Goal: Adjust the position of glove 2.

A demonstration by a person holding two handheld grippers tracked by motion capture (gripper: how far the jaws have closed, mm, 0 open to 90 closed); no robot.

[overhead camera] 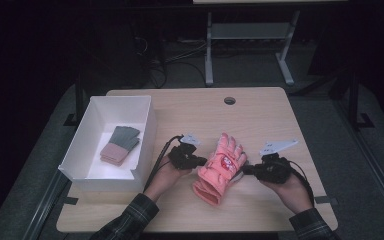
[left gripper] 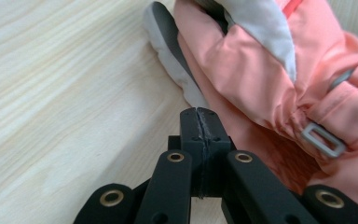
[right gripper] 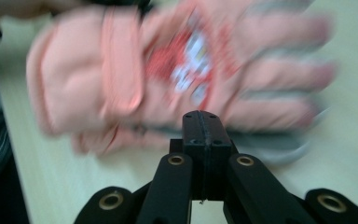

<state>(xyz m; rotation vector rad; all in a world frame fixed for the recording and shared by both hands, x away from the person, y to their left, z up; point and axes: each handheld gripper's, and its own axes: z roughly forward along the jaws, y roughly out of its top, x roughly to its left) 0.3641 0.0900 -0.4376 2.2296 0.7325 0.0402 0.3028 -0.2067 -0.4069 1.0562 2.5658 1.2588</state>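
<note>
Two grippers flank a pink glove

Two grippers sit low over the tabletop (overhead camera: 260,107), one at each side of a pink ski glove (overhead camera: 221,167) that lies near the middle of the near half, fingers pointing far and cuff toward the near edge. The left gripper (overhead camera: 201,161) comes in from the glove's left side, its tip right at the glove's edge; in the left gripper view its jaws are pressed flat together with nothing between them, the tip (left gripper: 200,116) just beside the grey-and-pink thumb side of the glove (left gripper: 270,79). The right gripper (overhead camera: 246,170) reaches in from the right, its tip at the glove's near-right edge. In the right gripper view the jaws are likewise closed tight on each other (right gripper: 201,122), and the glove (right gripper: 177,74) beyond them is blurred, so whether the tip touches fabric I cannot tell.

Left of all this stands a white box (overhead camera: 145,131), open at the top, on the tabletop's left edge. Inside it lies a folded grey and pink knitted item (overhead camera: 119,144).
</note>
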